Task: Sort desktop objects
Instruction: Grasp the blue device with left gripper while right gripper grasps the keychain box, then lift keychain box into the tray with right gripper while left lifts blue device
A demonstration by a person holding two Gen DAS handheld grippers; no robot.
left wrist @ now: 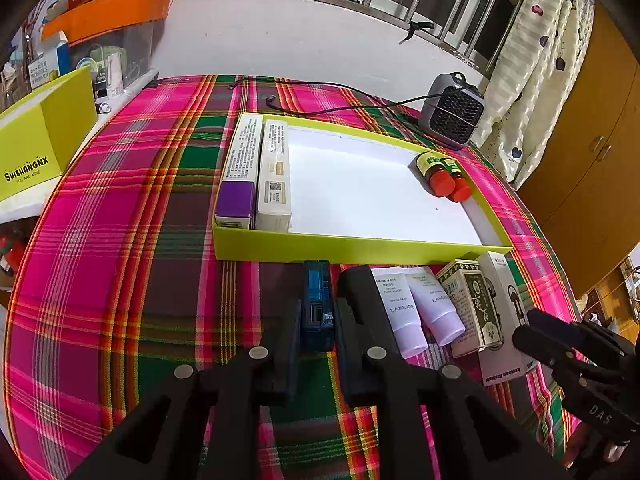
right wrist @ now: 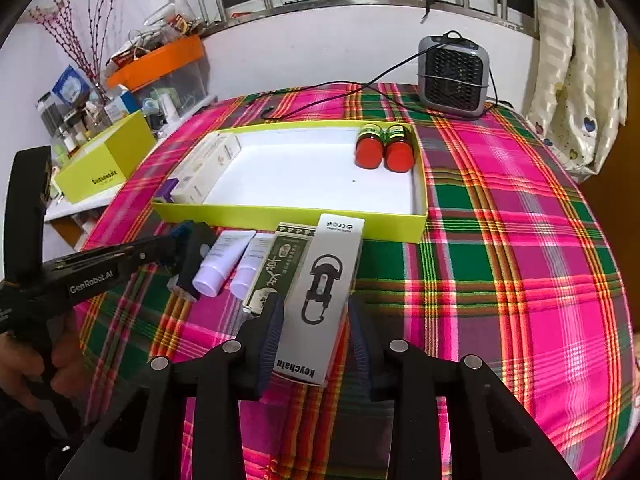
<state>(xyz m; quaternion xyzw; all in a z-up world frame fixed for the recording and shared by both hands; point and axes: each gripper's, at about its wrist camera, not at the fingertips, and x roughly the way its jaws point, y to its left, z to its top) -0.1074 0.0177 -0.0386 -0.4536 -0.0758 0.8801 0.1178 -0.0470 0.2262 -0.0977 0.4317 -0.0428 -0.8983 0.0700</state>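
Left wrist view: the left gripper point(left wrist: 318, 320) is clamped on a small blue box point(left wrist: 318, 304) that lies on the plaid-covered counter point(left wrist: 132, 240), just in front of the lime-green tray point(left wrist: 340, 246). In the tray's left end lie a purple-ended carton point(left wrist: 240, 176) and a cream carton point(left wrist: 274, 176) side by side; at its right end lie two red-capped bottles point(left wrist: 442, 174), touching. Right of the gripper sit two white tubes point(left wrist: 420, 308) printed "LANEIGE", then a green box point(left wrist: 474, 308) with Chinese characters, then a white box point(left wrist: 506, 316). A lime box point(left wrist: 36, 152) at far left reads "SHISHANGNX YOU ARE MINE".

Right wrist view: the right gripper point(right wrist: 316, 336) straddles the white box point(right wrist: 320, 296), labelled "keychain"; its jaws stand spread, with the right pad clear of the box. The left gripper point(right wrist: 188, 252), marked "GenRobot.AI", is at left beside the tubes point(right wrist: 230, 264). A grey fan heater point(right wrist: 454, 74) stands behind the tray point(right wrist: 288, 224).
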